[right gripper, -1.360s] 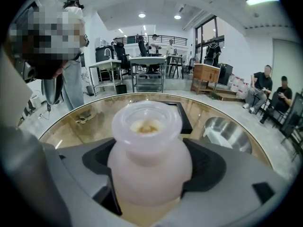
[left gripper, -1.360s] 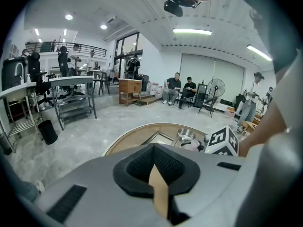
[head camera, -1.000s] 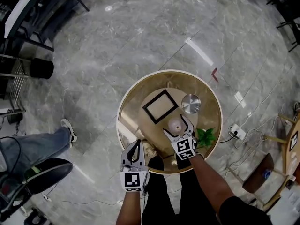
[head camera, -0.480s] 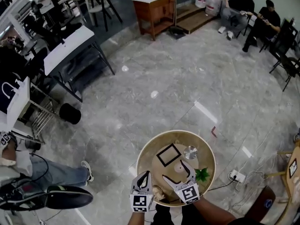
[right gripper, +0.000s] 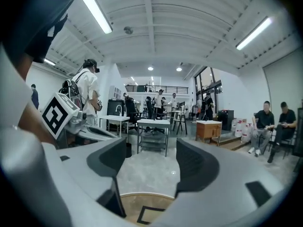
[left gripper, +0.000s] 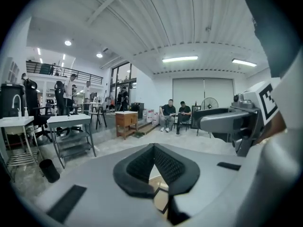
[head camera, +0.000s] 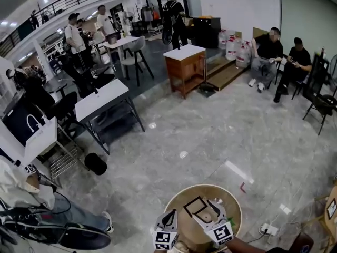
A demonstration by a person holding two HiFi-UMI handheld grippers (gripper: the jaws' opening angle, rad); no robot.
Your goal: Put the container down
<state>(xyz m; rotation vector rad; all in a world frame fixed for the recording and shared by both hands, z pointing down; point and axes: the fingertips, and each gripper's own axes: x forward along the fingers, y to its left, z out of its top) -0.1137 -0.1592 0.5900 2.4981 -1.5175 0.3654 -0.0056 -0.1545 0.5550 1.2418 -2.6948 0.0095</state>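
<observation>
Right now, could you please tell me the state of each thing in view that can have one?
Left tongs, shut, nothing in them.
Right tongs, open, nothing between them, have just been closing.
Container, standing on the round table, free of both tongs.

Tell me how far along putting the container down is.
Done, apparently: the pale round container looks set on the round wooden table, though it is tiny in the head view. In hand: nothing. The right gripper has jaws apart and empty, having just been closing slightly; the left gripper has jaws together. Left: nothing visible.
</observation>
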